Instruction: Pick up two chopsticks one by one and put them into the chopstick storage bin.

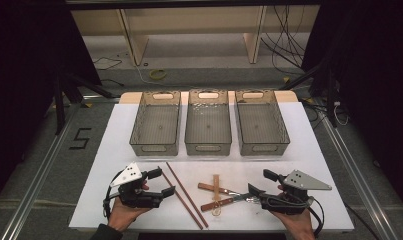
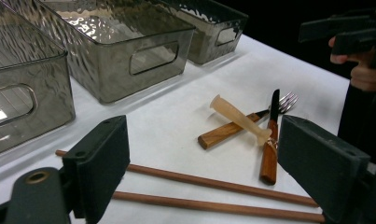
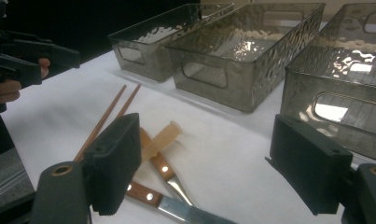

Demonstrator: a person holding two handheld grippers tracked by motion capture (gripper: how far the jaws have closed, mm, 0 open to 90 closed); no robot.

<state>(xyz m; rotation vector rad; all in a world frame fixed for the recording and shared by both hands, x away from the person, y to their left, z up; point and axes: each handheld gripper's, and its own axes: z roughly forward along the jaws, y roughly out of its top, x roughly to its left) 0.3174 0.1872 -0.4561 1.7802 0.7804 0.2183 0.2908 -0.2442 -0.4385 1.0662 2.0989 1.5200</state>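
Note:
On the white table (image 1: 109,150) lie two brown chopsticks (image 1: 184,195) side by side. Right of them is a small pile: a wooden-handled fork (image 1: 214,189), a wooden-handled knife (image 1: 221,202) and a pale beige utensil (image 1: 216,192) lying across both. My left gripper (image 1: 161,183) is open, just left of the chopsticks, with nothing between its jaws. My right gripper (image 1: 261,182) is open too, at the pile's right end. The left gripper view has the chopsticks (image 2: 213,184) close in front and the pile (image 2: 239,119) beyond. In the right gripper view the pile (image 3: 161,137) sits by the left jaw.
Three clear grey bins stand in a row at the back: left (image 1: 154,147), middle (image 1: 208,147), right (image 1: 264,147), with nothing visible inside. Bare white table lies between them and the utensils. The table's front edge runs just below both hands.

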